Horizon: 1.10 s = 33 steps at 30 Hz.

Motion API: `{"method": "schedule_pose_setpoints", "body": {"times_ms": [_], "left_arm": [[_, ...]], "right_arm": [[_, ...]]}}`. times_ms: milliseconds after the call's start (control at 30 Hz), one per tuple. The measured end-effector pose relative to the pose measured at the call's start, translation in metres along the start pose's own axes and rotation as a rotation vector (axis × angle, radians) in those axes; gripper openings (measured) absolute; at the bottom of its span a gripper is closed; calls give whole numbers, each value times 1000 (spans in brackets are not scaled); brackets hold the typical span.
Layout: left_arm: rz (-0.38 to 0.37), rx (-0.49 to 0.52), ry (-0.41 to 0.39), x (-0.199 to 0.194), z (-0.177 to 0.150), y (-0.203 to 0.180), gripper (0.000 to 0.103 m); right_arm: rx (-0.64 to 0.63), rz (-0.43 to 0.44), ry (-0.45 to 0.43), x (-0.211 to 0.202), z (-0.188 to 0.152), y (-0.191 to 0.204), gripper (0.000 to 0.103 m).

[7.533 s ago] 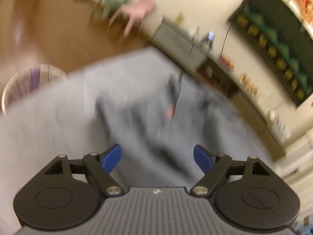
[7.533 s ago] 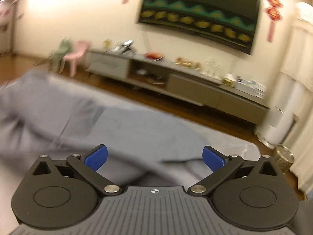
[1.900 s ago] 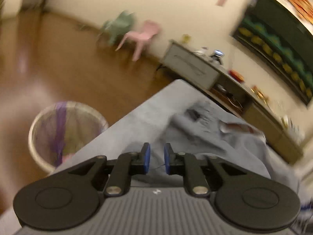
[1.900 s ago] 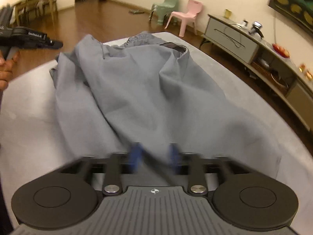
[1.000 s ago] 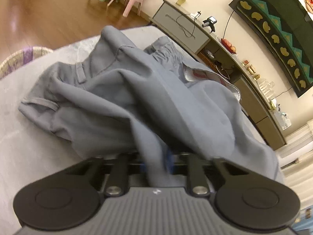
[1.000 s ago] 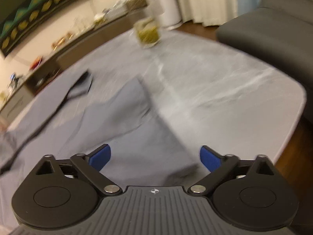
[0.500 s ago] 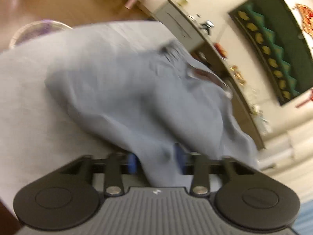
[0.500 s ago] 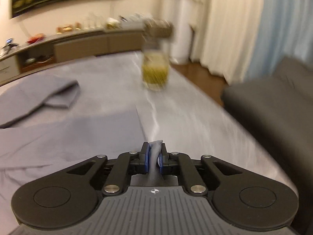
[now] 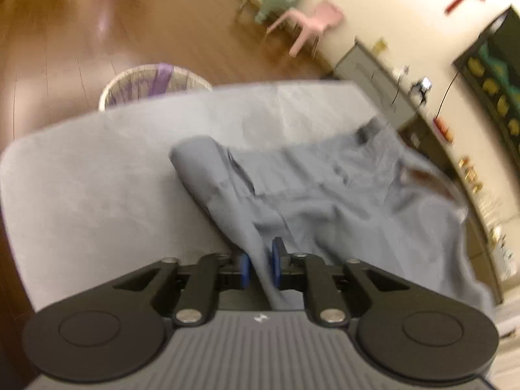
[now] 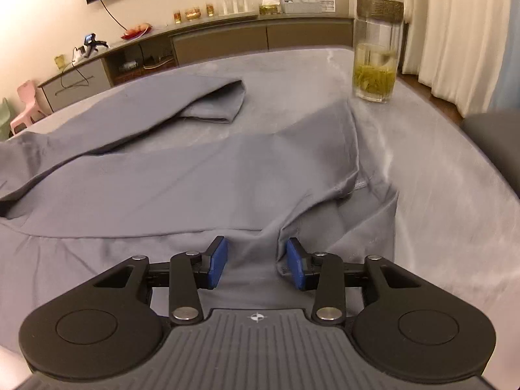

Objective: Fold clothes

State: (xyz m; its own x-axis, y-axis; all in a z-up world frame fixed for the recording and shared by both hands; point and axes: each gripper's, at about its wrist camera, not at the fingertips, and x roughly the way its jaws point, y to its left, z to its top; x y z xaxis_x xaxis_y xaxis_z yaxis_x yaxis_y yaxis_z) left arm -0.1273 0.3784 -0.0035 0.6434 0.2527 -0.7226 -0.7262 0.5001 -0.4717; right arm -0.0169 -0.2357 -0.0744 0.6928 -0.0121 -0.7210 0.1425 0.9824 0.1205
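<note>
My left tongs (image 9: 259,267) have just been closing and now pinch a fold of the grey trousers (image 9: 325,195), which run up and away ahead of them across the grey bench (image 9: 97,195). My right tongs (image 10: 256,263) have just been opening; their blue pads (image 10: 217,261) stand apart, released, with trouser cloth (image 10: 195,175) lying between and ahead of them. A glass of tea (image 10: 375,71) stands ahead to their right, just beyond the cloth.
</note>
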Motion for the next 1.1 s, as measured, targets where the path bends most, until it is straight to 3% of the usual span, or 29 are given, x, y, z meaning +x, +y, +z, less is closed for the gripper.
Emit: {"method": "schedule_pose_setpoints", "body": {"times_ms": [33, 100, 167, 200, 300, 367, 467, 700, 767, 800, 833, 867, 933, 967, 1000, 1100], "left_arm": [[4, 16, -46, -13, 1, -1, 35], [-59, 69, -51, -16, 0, -16, 40], [-135, 126, -40, -16, -2, -34, 41], [-173, 155, -35, -16, -2, -42, 43], [-256, 190, 103, 12, -14, -72, 53], [-280, 159, 177, 32, -19, -83, 61], [-281, 128, 226, 52, -23, -96, 74], [-257, 95, 213, 84, -24, -117, 74], [-243, 112, 202, 90, -22, -122, 63], [-237, 123, 201, 94, -21, -123, 46], [-231, 134, 203, 98, -21, -124, 23], [-238, 149, 198, 99, -19, -125, 13], [-280, 178, 154, 90, -11, -125, 3], [-320, 189, 102, 78, -3, -125, 2], [-354, 176, 64, 67, 3, -120, 2], [-450, 104, -32, 32, 23, -98, 2]], "right_arm": [[5, -5, -2, 0, 2, 0, 43], [72, 1, -44, -7, 8, -3, 48], [133, 76, -100, -21, 13, 0, 74], [164, 114, -127, -28, 15, 1, 79], [264, 262, -124, -22, 43, 11, 82], [323, 355, -107, -8, 61, 17, 86], [393, 457, -69, 34, 97, 28, 87], [508, 368, -27, 130, 150, 37, 86], [522, 367, -27, 151, 158, 38, 84], [531, 365, -21, 161, 161, 39, 83], [536, 351, -2, 173, 165, 41, 73], [528, 338, 14, 180, 165, 42, 39], [472, 310, -2, 185, 173, 47, 10], [429, 323, -48, 176, 180, 51, 3], [369, 334, -124, 158, 188, 59, 2], [71, 453, -466, 31, 189, 96, 1]]}}
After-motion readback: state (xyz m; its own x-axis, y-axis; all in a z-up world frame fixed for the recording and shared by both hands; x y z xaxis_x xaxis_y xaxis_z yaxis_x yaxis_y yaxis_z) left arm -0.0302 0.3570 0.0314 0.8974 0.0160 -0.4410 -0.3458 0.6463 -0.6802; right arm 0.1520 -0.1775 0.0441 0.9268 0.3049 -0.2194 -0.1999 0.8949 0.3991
